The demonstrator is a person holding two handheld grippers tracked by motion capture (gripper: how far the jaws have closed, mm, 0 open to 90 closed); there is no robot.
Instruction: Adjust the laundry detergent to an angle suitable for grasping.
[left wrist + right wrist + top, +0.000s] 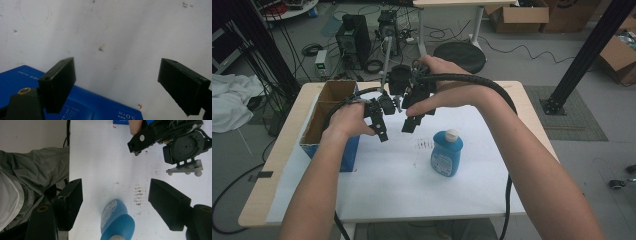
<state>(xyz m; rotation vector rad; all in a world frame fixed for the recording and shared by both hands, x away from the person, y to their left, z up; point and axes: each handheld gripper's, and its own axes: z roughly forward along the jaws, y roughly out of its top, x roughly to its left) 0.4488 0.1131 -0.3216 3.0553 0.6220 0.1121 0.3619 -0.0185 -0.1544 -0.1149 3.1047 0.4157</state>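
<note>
A blue bottle (446, 152) with a pale cap stands upright on the white sheet that covers the surface (512, 200), a little toward 4 o'clock from the sheet's middle, with bare sheet all around it and wide open room toward the near edge at 6 o'clock. The right gripper (414, 116) hangs above the sheet at about 10 o'clock from the bottle, apart from it; its fingers (172, 203) stand open with nothing pressed between them, and in the right gripper view the bottle (116, 218) lies in the gap between them, clear of both, its lower part cut off by the bottom of the picture. The left gripper (381, 125) is just beside the right one, at its 9 o'clock, and its fingers (61, 82) are likewise spread apart and empty over the stained white sheet. A blue cardboard box (332, 125) with an open top sits at the surface's 9 o'clock side, close against the left hand (346, 120); its near wall leaves only a narrow lane between the box and the left gripper. In the left gripper view a blue printed face of the box (100, 110) fills the lower corner at 7 o'clock, its lettering upside down and too small to read. The right hand (452, 90) and its thick black cable (492, 87) cover the surface's far edge at 12 o'clock. Faint brown marks on the sheet near the bottle are hard to make out.
</note>
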